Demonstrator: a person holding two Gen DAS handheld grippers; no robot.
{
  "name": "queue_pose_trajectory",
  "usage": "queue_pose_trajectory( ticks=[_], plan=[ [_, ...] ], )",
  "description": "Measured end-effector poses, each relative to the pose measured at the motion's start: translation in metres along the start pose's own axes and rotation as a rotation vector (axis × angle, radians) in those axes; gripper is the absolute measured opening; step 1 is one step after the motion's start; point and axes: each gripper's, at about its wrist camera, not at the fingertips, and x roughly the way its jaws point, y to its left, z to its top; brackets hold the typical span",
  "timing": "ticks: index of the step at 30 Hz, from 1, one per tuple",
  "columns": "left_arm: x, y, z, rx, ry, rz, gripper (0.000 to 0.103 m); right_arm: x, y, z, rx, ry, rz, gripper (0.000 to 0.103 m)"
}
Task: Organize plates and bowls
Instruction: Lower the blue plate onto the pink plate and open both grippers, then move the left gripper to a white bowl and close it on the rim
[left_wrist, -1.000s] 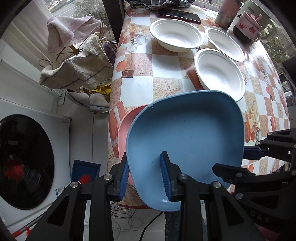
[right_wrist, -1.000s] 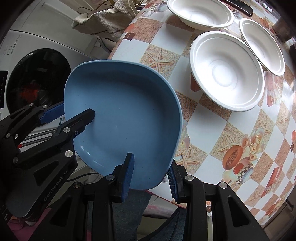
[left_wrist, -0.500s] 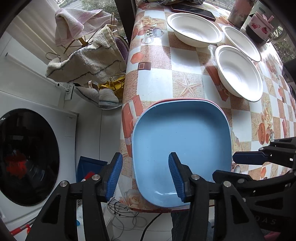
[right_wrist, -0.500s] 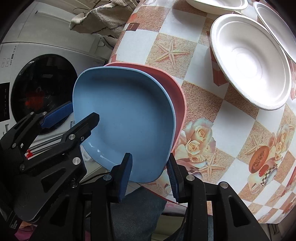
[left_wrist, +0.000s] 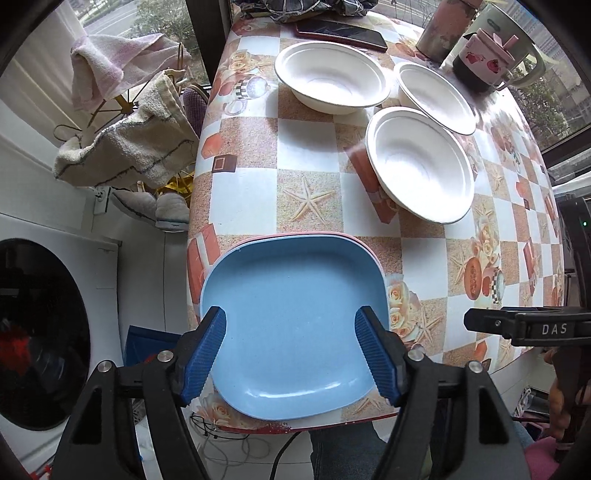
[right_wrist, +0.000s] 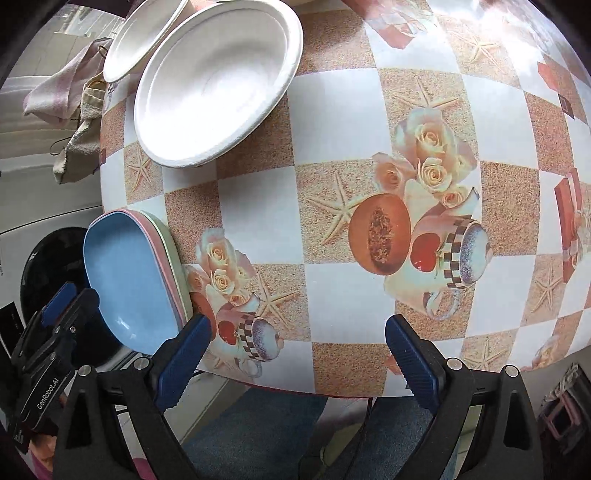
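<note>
A blue square plate lies on top of a pink plate at the table's near left corner. In the right wrist view the blue plate tops a stack with pink and pale green rims. My left gripper hovers over the blue plate, jaws opening, pads off its rim. My right gripper is over bare tablecloth to the right of the stack, jaws opening, nothing between them. Three white bowls sit farther back.
The patterned table ends just below the stack. A phone, a mug and a tumbler stand at the back. Towels on a rack and a washing machine are to the left.
The blue plate was set down on the pink plate and let go. Both grippers opened wide. My right gripper swung away to the right over the bare tablecloth.
</note>
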Motion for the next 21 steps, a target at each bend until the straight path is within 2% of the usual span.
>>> queue_pose_trajectory(
  ticks=[4, 5, 7, 14, 18, 21],
  plan=[
    [-0.006, -0.021, 0.024, 0.020, -0.028, -0.059, 0.079, -0.010, -0.015, 0.006, 0.041, -0.037, -0.017, 0.096],
    [-0.007, -0.026, 0.031, 0.018, -0.033, -0.065, 0.079, -0.015, -0.016, 0.009, 0.041, -0.051, -0.023, 0.102],
    [-0.006, -0.033, 0.044, 0.017, -0.038, -0.065, 0.079, -0.024, -0.017, 0.015, 0.035, -0.085, -0.035, 0.102],
    [0.021, -0.044, 0.087, 0.001, -0.020, 0.021, 0.079, -0.055, -0.016, 0.061, -0.019, -0.165, -0.080, 0.102],
    [0.041, -0.043, 0.106, -0.014, 0.008, 0.051, 0.079, -0.059, -0.014, 0.088, -0.044, -0.172, -0.082, 0.102],
    [0.056, -0.044, 0.116, -0.009, 0.028, 0.075, 0.079, -0.046, -0.009, 0.104, -0.051, -0.156, -0.081, 0.102]
  ],
)
